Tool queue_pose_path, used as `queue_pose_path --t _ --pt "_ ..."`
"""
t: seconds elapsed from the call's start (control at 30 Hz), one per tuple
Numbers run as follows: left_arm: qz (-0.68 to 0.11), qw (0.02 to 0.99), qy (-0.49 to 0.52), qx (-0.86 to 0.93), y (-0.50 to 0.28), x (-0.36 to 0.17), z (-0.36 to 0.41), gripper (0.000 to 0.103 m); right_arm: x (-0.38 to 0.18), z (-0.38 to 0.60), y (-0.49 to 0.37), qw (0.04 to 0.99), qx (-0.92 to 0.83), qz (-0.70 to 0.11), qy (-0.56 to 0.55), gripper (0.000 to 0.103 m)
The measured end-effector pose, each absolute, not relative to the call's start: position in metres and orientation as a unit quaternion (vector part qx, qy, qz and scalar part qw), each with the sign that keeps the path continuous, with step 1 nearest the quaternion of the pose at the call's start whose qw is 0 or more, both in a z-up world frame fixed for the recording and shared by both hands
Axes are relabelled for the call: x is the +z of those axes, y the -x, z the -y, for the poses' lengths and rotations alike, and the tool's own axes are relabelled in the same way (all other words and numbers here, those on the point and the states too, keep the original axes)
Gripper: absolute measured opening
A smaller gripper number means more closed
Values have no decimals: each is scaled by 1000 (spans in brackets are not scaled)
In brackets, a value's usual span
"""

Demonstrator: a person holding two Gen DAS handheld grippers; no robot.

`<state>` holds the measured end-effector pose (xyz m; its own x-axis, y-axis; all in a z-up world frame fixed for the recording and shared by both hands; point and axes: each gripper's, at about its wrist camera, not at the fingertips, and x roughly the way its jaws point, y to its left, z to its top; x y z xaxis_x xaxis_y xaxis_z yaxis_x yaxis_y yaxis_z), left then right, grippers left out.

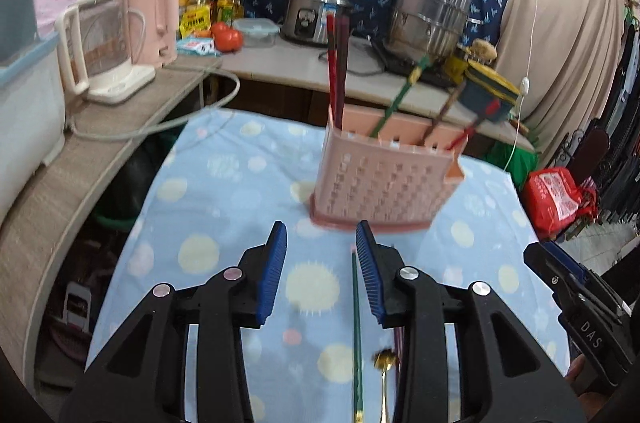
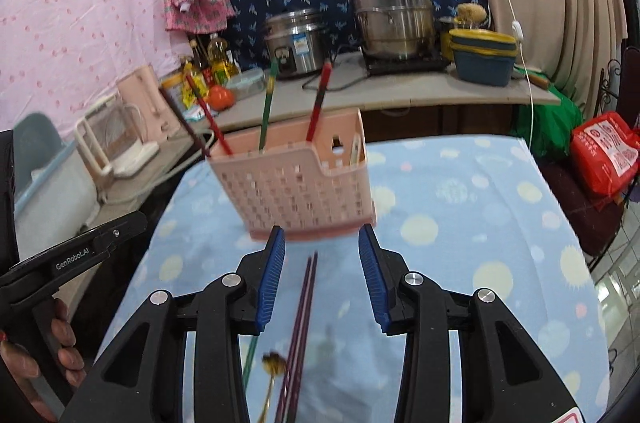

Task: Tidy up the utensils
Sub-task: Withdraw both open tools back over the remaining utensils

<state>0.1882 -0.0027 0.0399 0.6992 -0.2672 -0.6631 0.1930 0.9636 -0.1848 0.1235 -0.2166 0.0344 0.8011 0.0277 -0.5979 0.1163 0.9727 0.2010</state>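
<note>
A pink perforated utensil holder (image 1: 380, 179) (image 2: 296, 183) stands on the blue spotted cloth, with several red, dark and green chopsticks upright or leaning in it. On the cloth in front of it lie a green chopstick (image 1: 356, 335) (image 2: 250, 359), a pair of dark purple chopsticks (image 2: 300, 331) and a gold spoon (image 1: 386, 363) (image 2: 274, 367). My left gripper (image 1: 322, 235) is open above the cloth, the green chopstick just inside its right finger. My right gripper (image 2: 322, 239) is open over the purple pair, holding nothing.
A side counter on the left carries a white kettle (image 1: 104, 51) and a pink appliance (image 2: 148, 103). The back counter holds a rice cooker (image 2: 298, 43), a steel pot (image 2: 394, 15), oil bottles and tomatoes (image 1: 226, 37). A red bag (image 2: 604, 151) sits right of the table.
</note>
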Motion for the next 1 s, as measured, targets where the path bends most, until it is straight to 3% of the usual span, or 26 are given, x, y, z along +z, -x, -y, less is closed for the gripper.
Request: queue_pose_path --t 0.6,1.0 --pt "-480 865 11 -146 -86 -78 17 34 -67 190 -30 901 -19 -422 -98 38" --pt "-483 861 7 -160 -76 -87 32 34 -79 186 -15 894 -17 -436 -99 38"
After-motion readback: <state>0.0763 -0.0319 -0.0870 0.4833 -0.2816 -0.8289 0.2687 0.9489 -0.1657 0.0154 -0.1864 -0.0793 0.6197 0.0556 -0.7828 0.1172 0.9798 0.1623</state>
